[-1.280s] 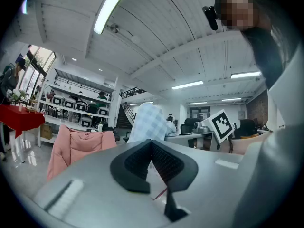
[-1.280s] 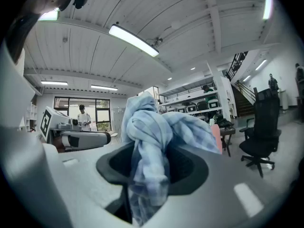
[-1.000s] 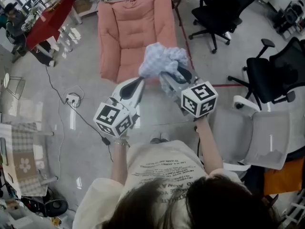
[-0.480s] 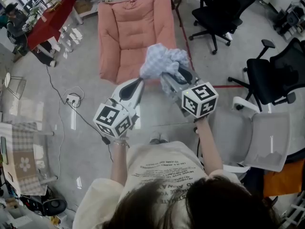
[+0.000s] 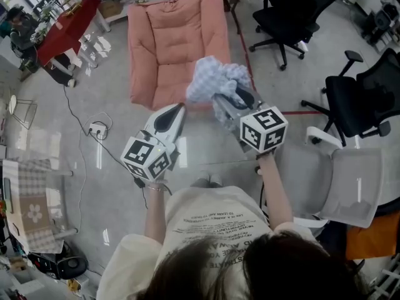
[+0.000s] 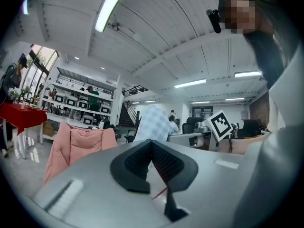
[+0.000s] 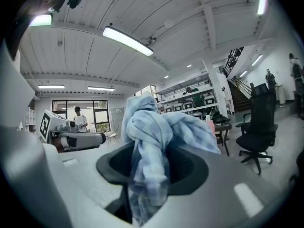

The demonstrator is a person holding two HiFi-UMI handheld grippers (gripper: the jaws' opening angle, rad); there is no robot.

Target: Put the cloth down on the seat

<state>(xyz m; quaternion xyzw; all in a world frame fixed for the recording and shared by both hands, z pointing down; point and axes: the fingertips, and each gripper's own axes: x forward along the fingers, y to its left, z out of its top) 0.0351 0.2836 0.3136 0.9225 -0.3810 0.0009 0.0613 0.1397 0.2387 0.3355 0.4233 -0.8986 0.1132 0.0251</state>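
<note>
A pink cushioned seat (image 5: 178, 42) stands on the floor ahead of me; it also shows at the left of the left gripper view (image 6: 80, 144). A light blue checked cloth (image 5: 215, 79) is bunched in the air over the seat's near right corner. My right gripper (image 5: 234, 102) is shut on the cloth, whose folds rise between the black pads (image 7: 147, 127) and hang down below them. My left gripper (image 5: 177, 111) is held beside it, to the left and slightly lower, its jaws shut (image 6: 151, 144) with nothing between them. The cloth (image 6: 154, 122) shows beyond its tip.
Black office chairs stand at the upper right (image 5: 287, 17) and right (image 5: 362, 95), with a grey chair (image 5: 350, 183) close on my right. A red table (image 5: 62, 27) with a person beside it is at the upper left. A cable and power strip (image 5: 94, 130) lie on the floor at left.
Almost nothing differs: both grippers and the cloth keep their places over the seat's near edge, with only a slight drift of the view.
</note>
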